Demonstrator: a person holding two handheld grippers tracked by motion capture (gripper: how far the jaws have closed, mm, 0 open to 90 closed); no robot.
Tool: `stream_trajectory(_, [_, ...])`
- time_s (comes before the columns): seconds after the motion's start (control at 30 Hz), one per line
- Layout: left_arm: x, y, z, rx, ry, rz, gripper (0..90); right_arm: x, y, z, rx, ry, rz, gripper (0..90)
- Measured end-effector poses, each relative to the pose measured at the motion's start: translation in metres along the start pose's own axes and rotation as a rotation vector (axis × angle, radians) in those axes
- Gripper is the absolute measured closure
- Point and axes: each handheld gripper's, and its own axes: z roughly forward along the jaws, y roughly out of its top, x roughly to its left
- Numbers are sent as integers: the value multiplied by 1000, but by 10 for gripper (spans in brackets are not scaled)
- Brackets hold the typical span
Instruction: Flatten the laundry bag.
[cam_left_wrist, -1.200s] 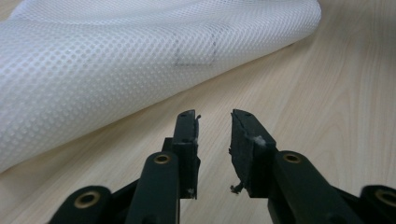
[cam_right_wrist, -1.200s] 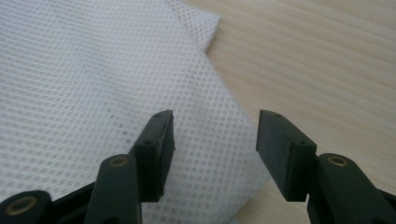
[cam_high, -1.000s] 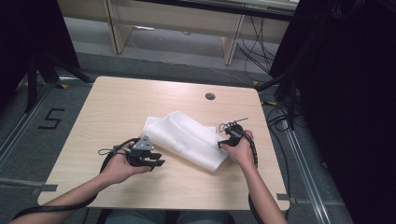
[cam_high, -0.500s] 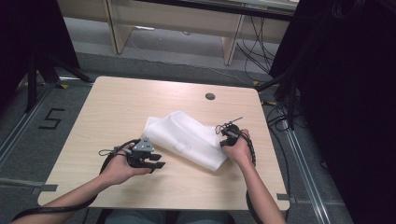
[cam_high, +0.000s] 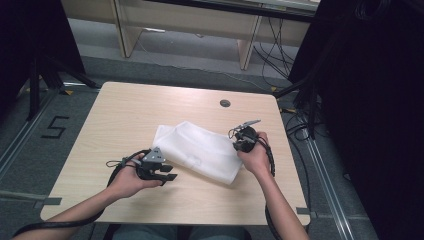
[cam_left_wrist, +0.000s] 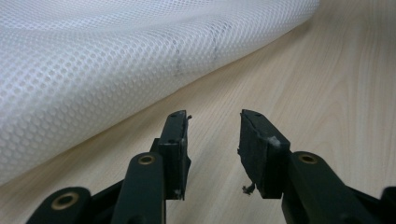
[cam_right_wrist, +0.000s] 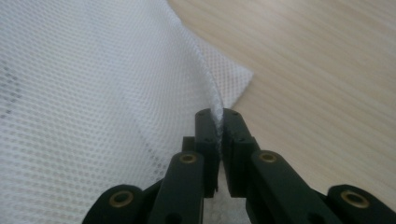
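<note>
Slippage is threatening: right gripper (cam_right_wrist: 218, 122) is pinching only the mesh cloth's (cam_high: 200, 150) thin edge; left gripper (cam_left_wrist: 212, 135) is waiting open, empty.

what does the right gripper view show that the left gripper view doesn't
Right gripper view: the right hand-held gripper pinching an edge of the white mesh cloth; its jaws have just been closing, with a thin fold between the pads.

Left gripper view: the left hand-held gripper, jaws apart with nothing between them, having just opened a little; the cloth lies ahead, untouched.

Both: the white mesh cloth and the wooden table.
</note>
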Motion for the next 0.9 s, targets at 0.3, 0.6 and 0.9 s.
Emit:
stream_trajectory(0.3, [0,-2,2,7,-5,-26,622,11,5,-16,-24,10,-10,867])
stream_trajectory(0.6, [1,-3,5,12,-10,-20,622,25,5,-35,-89,36,-67,871])
stream_trajectory(0.9, [3,-1,13,10,-21,-41,625,50,-4,-55,-172,109,-141,872])
